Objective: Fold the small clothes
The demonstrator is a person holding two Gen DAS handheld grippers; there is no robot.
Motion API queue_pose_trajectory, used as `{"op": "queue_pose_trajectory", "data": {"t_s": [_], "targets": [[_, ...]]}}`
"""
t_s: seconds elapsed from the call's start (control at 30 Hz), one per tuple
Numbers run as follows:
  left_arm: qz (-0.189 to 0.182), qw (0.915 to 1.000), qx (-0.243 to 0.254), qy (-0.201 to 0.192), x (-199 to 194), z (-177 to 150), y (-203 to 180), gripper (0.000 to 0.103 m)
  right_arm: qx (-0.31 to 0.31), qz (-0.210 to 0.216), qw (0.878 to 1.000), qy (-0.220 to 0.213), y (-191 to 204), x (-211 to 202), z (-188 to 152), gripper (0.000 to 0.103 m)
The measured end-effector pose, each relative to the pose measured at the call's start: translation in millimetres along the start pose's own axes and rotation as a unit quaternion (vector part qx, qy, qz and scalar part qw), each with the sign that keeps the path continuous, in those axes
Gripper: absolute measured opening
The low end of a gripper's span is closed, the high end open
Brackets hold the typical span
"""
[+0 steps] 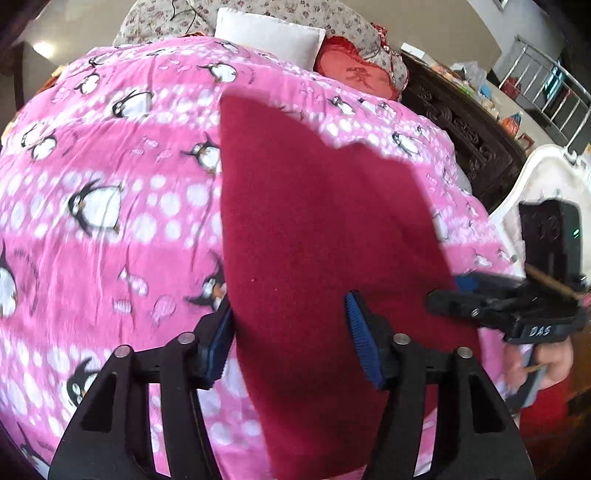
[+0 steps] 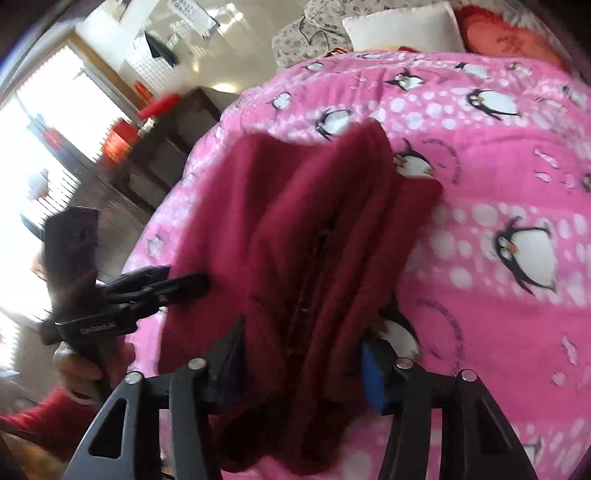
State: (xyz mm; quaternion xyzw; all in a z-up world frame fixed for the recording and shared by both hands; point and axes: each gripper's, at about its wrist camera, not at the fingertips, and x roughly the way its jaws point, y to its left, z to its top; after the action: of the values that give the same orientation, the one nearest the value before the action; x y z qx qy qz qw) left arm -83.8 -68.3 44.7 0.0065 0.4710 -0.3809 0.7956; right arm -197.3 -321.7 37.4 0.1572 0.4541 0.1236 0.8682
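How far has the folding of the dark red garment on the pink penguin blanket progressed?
Done: little; no flat, finished fold is visible. In hand: the dark red garment hangs bunched above the pink penguin blanket, between the fingers of the left hand-held gripper and the right hand-held gripper. Left: laying it flat and folding it.

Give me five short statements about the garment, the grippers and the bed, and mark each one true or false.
1. The garment is dark red. True.
2. The bedcover is blue with stars. False: pink with penguins.
3. The left gripper is open, cloth between its pads. True.
4. A white pillow lies at the bed's far end. True.
5. The right gripper points away from the garment. False: the cloth lies bunched between its fingers.
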Motion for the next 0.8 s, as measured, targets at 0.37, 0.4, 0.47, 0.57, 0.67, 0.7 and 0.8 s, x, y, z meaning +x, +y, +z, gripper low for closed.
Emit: {"op": "queue_pose_trajectory", "data": {"t_s": [0.37, 0.4, 0.47, 0.57, 0.67, 0.7, 0.8], "targets": [[0.088, 0.9914, 0.049, -0.083, -30.8, 8.7, -26.1, 0.063, -0.024, -0.065, 0.993, -0.096, 30.4, -32.8, 37.0, 0.053], [0.088, 0.9916, 0.051, -0.08, -25.0, 10.9, -28.8, 0.063, -0.025, -0.074, 0.993, -0.093, 29.6, -29.9, 36.2, 0.053], [0.089, 0.9919, 0.055, -0.072, -14.2, 10.1, -35.1, 0.063, -0.018, -0.081, 0.994, -0.076, 21.1, -9.8, 43.6, 0.029], [0.109, 0.9899, 0.066, -0.063, -2.1, 8.7, -41.0, 0.063, -0.046, -0.1, 0.992, -0.07, 17.7, 2.4, 47.1, 0.011], [0.117, 0.988, 0.073, -0.069, 2.1, 8.6, -44.6, 0.065, -0.046, -0.11, 0.99, -0.075, 7.5, 5.7, 42.2, 0.01], [0.12, 0.9875, 0.075, -0.069, 4.1, 8.3, -45.4, 0.066, -0.043, -0.118, 0.99, -0.071, 2.1, 11.7, 42.4, 0.01], [0.142, 0.9846, 0.076, -0.068, 10.7, 9.4, -45.9, 0.066, -0.036, -0.117, 0.99, -0.073, 0.4, 12.7, 38.9, 0.01]]}}
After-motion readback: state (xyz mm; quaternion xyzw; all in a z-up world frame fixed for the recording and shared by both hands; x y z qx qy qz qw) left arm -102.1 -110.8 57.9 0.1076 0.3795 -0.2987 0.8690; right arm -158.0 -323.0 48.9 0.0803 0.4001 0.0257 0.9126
